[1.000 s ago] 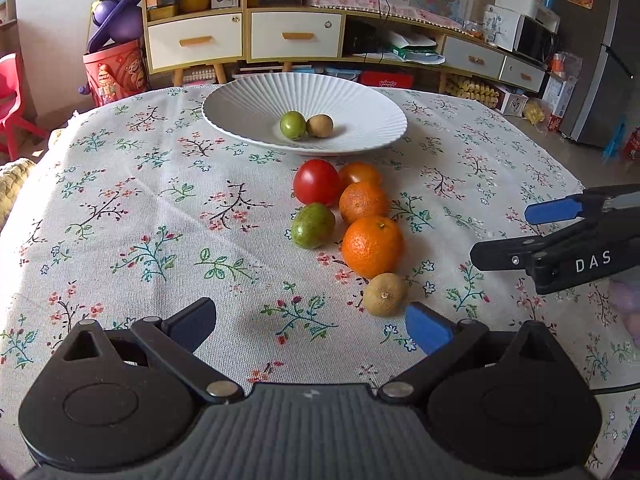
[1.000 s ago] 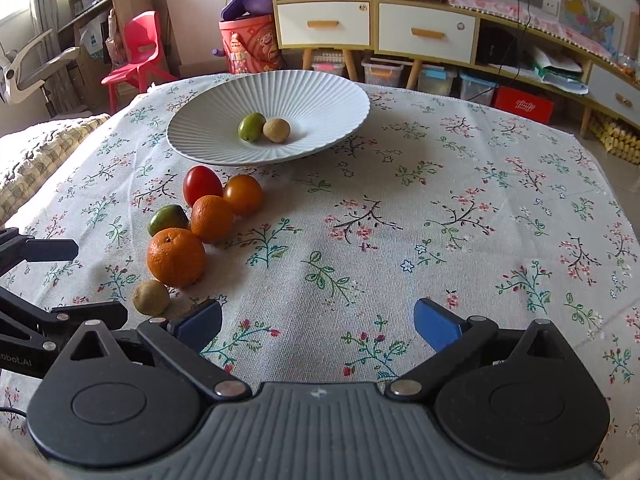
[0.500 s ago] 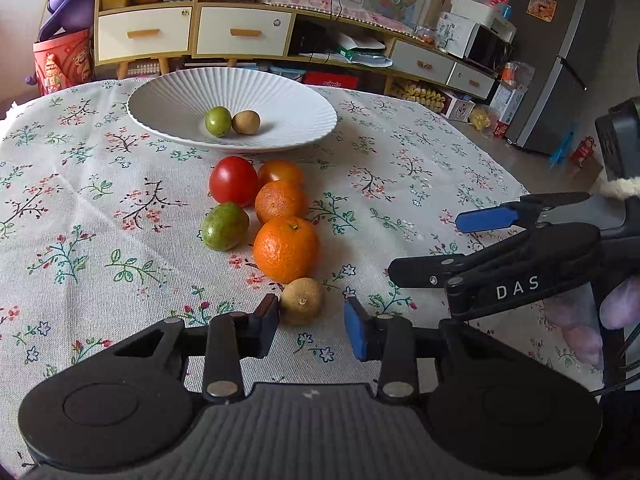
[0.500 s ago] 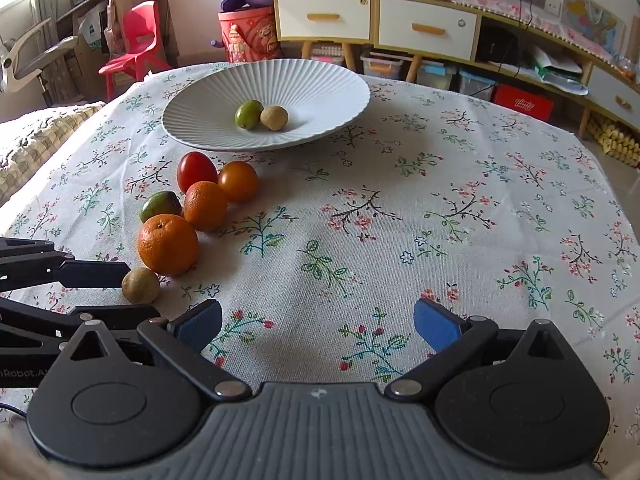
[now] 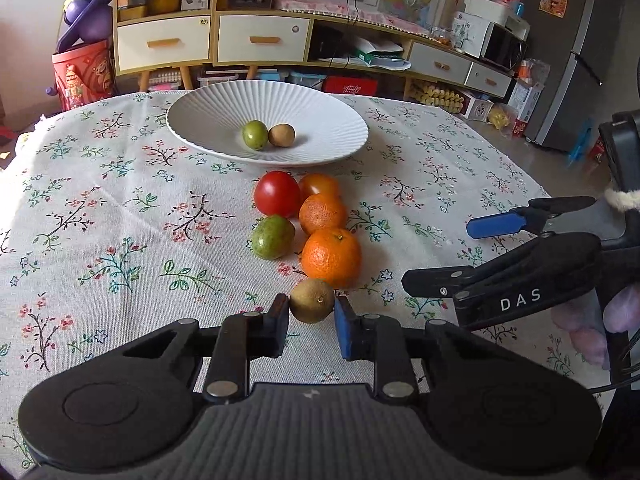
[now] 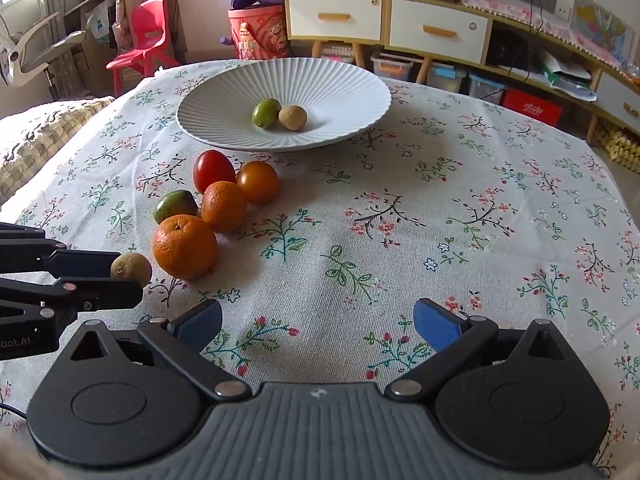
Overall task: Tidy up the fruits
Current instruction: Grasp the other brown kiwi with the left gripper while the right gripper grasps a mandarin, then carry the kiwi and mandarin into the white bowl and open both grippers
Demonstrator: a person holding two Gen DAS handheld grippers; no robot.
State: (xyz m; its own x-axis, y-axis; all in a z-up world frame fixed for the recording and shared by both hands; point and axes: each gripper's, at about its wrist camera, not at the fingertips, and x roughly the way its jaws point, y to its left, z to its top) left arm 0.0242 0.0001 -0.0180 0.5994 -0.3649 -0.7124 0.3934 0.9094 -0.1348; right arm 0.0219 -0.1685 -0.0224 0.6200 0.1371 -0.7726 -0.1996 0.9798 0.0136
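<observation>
My left gripper point(image 5: 312, 314) is shut on a small brown fruit point(image 5: 312, 301) that rests on the floral tablecloth; the same fruit point(image 6: 131, 269) shows between its fingers in the right wrist view. Just behind it lie a large orange point(image 5: 331, 257), a smaller orange point(image 5: 322, 213), a green fruit point(image 5: 273, 237), a red tomato point(image 5: 277, 193) and an orange tomato point(image 5: 319, 185). A white ribbed plate point(image 5: 320, 128) farther back holds a green fruit point(image 5: 255, 134) and a brown fruit point(image 5: 281, 135). My right gripper point(image 6: 318, 322) is open and empty over the cloth, right of the fruits.
The round table's cloth point(image 6: 440, 220) spreads to the right of the fruits. Beyond the table stand a low cabinet with drawers point(image 5: 212, 42), a red bucket point(image 5: 82, 72), a red chair point(image 6: 144, 40) and a fridge point(image 5: 580, 40).
My left gripper moved forward and closed its fingers from wide open onto the small brown fruit. My right gripper stayed open and shifted only slightly.
</observation>
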